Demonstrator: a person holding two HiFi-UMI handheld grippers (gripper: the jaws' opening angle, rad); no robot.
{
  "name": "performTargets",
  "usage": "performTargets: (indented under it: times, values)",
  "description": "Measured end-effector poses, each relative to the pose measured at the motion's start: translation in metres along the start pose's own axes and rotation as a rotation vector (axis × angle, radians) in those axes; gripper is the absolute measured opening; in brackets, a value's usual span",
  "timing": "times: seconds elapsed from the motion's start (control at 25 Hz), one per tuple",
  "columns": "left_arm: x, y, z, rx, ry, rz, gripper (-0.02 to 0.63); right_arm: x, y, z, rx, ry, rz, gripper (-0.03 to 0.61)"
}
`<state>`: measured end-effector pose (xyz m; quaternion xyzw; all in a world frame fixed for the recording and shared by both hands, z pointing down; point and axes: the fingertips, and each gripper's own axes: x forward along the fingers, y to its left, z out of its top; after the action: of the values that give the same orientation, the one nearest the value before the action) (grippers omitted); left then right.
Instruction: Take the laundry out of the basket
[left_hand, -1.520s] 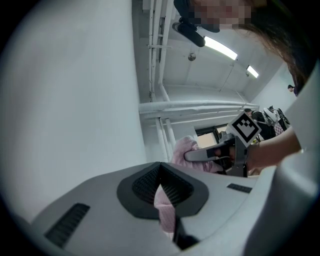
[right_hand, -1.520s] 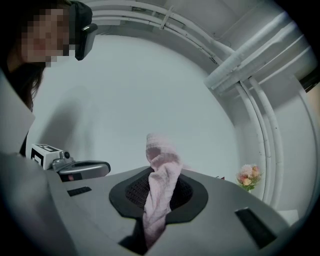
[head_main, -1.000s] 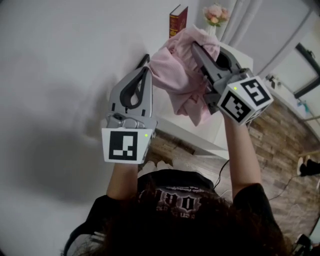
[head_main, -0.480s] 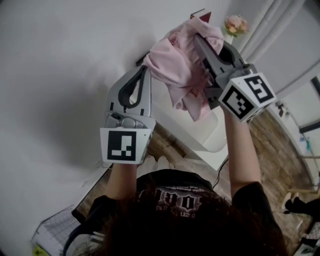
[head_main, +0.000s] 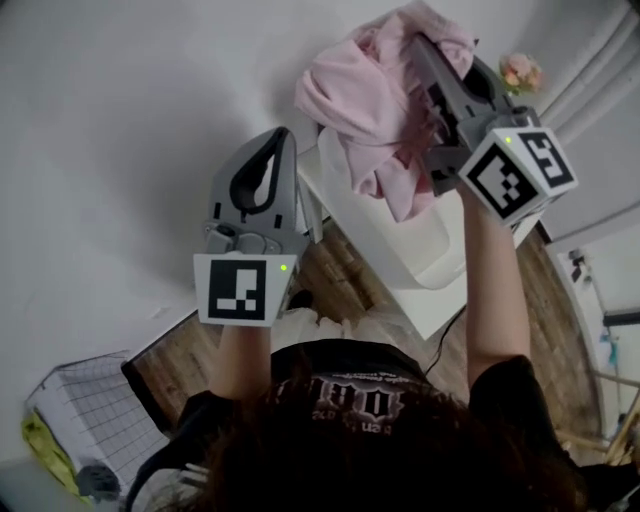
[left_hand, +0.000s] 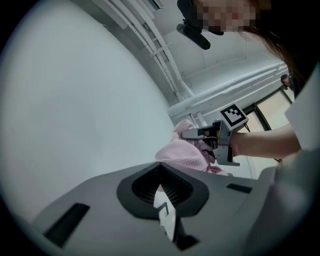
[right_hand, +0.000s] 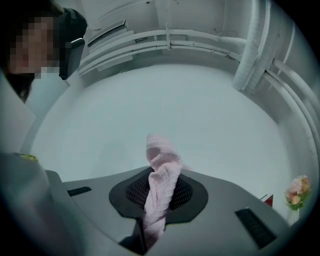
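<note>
Pinching pink garment (right_hand: 161, 152), right gripper (right_hand: 158, 175) jaws show clearly in its view; left gripper (left_hand: 161, 167) jaws meet empty.

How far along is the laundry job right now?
Done: a pink cloth is out of the basket, held up high. In hand: the right hand-held gripper is shut on it; the left hand-held gripper is shut and empty. Left: something yellow-green seems to lie in the basket.

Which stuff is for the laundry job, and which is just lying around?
For the job: crumpled pink waffle-knit cloth, pinched in the right gripper; white wire basket; empty left gripper.
Lying about: pink flower bouquet; white table.
</note>
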<state>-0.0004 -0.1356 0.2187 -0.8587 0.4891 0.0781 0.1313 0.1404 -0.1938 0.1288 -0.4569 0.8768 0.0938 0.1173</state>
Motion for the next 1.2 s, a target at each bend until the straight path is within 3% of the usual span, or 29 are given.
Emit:
performTargets:
  times: [0.16,0.44,0.72,1.2]
  values:
    - [-0.02,-0.003,0.008,0.027,0.009,0.034,0.0,-0.001,0.016,0.019,0.002,-0.044,0.048,0.06]
    - [-0.043,0.034,0.024,0.051,-0.004,0.102,0.0,0.03,0.051,0.043,0.009,-0.083,0.115,0.06]
    - [-0.056,0.061,0.025,0.017,-0.015,0.135,0.0,0.049,0.09,0.032,0.033,-0.078,0.165,0.058]
    - [-0.09,0.107,0.03,0.05,-0.003,0.199,0.0,0.069,0.149,0.003,0.041,-0.086,0.18,0.058]
